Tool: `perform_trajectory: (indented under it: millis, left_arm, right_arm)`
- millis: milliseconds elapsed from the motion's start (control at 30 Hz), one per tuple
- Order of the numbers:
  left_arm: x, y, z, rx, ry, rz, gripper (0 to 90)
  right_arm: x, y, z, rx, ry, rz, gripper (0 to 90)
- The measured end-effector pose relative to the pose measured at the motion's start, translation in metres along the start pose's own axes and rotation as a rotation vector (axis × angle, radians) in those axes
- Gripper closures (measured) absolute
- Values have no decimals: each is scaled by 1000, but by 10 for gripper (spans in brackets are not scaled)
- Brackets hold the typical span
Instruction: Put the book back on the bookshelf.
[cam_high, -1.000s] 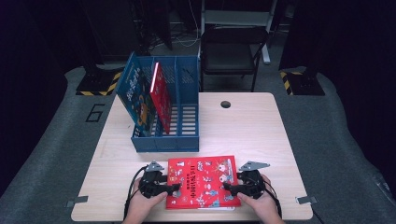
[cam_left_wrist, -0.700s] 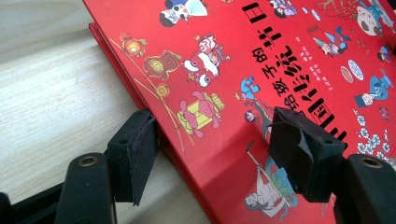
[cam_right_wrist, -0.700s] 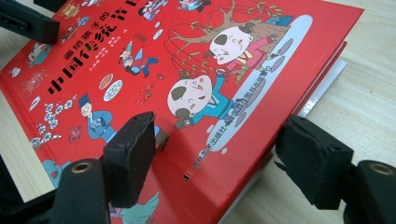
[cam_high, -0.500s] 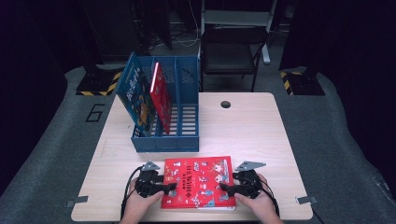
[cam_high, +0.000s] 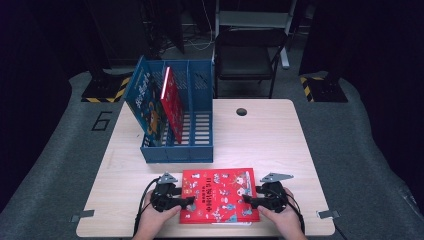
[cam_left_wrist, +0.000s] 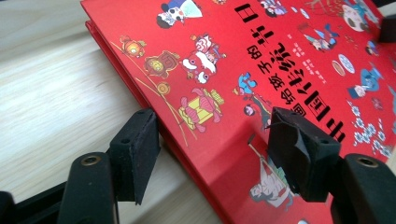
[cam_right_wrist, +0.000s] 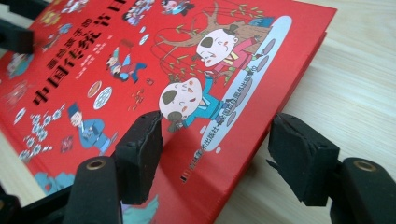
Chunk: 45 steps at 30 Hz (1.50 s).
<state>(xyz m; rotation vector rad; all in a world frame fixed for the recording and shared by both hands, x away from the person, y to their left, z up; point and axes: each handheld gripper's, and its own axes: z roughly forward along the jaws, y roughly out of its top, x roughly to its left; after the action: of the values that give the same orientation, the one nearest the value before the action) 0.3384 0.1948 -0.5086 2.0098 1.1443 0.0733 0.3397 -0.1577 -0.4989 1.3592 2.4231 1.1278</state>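
Note:
A red picture book (cam_high: 220, 195) lies flat on the wooden table (cam_high: 265, 145), near its front edge. My left gripper (cam_high: 186, 202) is at the book's left edge. In the left gripper view the left gripper (cam_left_wrist: 212, 123) straddles that edge of the book (cam_left_wrist: 261, 60), one jaw beside it over the table, the other above the cover. My right gripper (cam_high: 248, 200) is at the right edge. There the right gripper (cam_right_wrist: 217, 123) straddles the book (cam_right_wrist: 140, 70) the same way, with a gap at the outer pad. Both grippers' jaws have just been closing around the book's edges, and both are open.
A blue file rack (cam_high: 177, 152) stands at the back left of the table, with a blue book (cam_high: 147, 107) and a red book (cam_high: 172, 102) leaning in it. A cable hole (cam_high: 242, 111) lies mid-back. A dark chair (cam_high: 245, 55) stands beyond the table.
The red book has turned slightly and now lies square with the table's front edge. Both grippers stay at its two sides.

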Motion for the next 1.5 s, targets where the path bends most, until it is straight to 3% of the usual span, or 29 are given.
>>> perform_trajectory:
  millis: [33, 133, 167, 267, 333, 433, 833, 1000, 1067, 1333, 1500]
  left_arm:
    - [-1, 2, 1, 23, -20, 35, 361]
    - [-7, 4, 7, 24, -49, 47, 375]
    - [-7, 6, 9, 25, -40, 72, 374]
    - [-6, 6, 11, 28, -39, 62, 363]
    - [-5, 6, 11, 26, -35, 64, 362]
    - [-6, 6, 11, 28, -27, 63, 344]
    - [-13, -2, 4, 64, -22, 82, 221]
    - [-18, -5, 5, 77, -37, 78, 215]
    - [-19, -5, 5, 78, -31, 82, 214]
    - [-19, -7, 6, 76, -71, 44, 194]
    - [-18, -7, 4, 65, -134, 11, 170]
  right_arm:
    - [-3, -1, -2, 4, -7, 14, 350]
    - [-14, -4, -8, -11, -31, 59, 374]
    - [-16, -5, -10, -12, -34, 64, 383]
    - [-19, -7, -22, -42, -122, 48, 437]
    - [-22, -8, -26, -52, -142, 55, 463]
    - [-26, -11, -25, -21, -163, 50, 502]
    - [-21, -13, -23, -26, -163, 51, 591]
    - [-20, -13, -23, -15, -146, 55, 649]
    - [-20, -13, -23, -16, -147, 36, 674]
    - [-20, -13, -22, -14, -127, 59, 729]
    - [-17, -13, -20, -9, -141, 27, 770]
